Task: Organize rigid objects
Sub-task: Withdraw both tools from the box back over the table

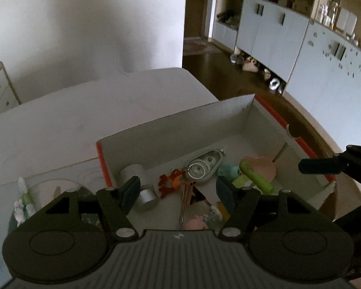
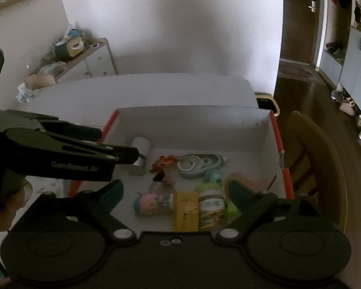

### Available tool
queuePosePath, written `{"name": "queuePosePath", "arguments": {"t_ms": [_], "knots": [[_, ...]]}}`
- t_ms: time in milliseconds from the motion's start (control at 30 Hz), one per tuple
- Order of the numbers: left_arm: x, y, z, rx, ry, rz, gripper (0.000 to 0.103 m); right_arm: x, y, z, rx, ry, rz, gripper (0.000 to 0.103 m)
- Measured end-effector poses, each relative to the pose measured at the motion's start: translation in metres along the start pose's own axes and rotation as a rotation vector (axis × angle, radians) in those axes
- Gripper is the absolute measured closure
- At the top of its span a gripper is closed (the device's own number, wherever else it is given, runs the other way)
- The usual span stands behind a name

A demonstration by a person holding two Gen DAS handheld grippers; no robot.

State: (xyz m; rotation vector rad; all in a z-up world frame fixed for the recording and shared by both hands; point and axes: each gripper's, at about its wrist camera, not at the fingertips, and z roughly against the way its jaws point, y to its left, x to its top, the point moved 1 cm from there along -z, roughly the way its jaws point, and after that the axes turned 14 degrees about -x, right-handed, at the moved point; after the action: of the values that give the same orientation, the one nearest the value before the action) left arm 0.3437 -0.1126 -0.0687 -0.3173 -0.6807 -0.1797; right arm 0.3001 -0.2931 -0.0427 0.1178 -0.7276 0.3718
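Hovering above a white cardboard box [image 1: 180, 125] with orange edges, the left gripper [image 1: 178, 190] has its jaws parted with nothing pressed between them. The right gripper [image 2: 174, 192] hangs over the same box, jaws spread wide and holding nothing. Inside the box, a silver cylinder [image 1: 145, 198] lies by the left wall, with an orange toy figure [image 1: 169, 183] beside it. A grey oval tape dispenser [image 1: 203, 166] sits mid-floor, and a green tube [image 1: 256, 177] rests toward the right wall over a pink piece [image 1: 264, 166]. A yellow packet [image 2: 186, 210], a small jar [image 2: 210, 201] and a pink doll [image 2: 148, 202] lie along the near wall. The box stands at the right edge of a white table [image 1: 60, 125].
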Motion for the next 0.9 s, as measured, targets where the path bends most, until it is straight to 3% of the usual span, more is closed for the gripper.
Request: {"name": "queuePosePath", "arguments": {"t_ms": [133,567,667,833,900], "knots": [[-0.01,0.003,0.019,-0.007,-0.034,0.018,0.026,-0.001,0.006,0.013,0.009,-0.028,0.007,0.002],[-0.044,0.036,0.07,-0.067,-0.096,0.075,0.021,-0.001,0.044,0.041,0.06,-0.118,-0.014,0.001],[-0.052,0.047,0.081,-0.082,-0.102,0.071,0.013,0.002,0.06,0.042,0.072,-0.136,-0.007,0.001],[-0.061,0.074,0.094,-0.076,-0.099,0.068,0.012,0.01,0.092,0.036,0.081,-0.135,-0.009,0.001],[-0.065,0.088,0.097,-0.05,-0.088,0.067,0.004,0.013,0.105,0.032,0.086,-0.13,-0.011,0.001]]}}
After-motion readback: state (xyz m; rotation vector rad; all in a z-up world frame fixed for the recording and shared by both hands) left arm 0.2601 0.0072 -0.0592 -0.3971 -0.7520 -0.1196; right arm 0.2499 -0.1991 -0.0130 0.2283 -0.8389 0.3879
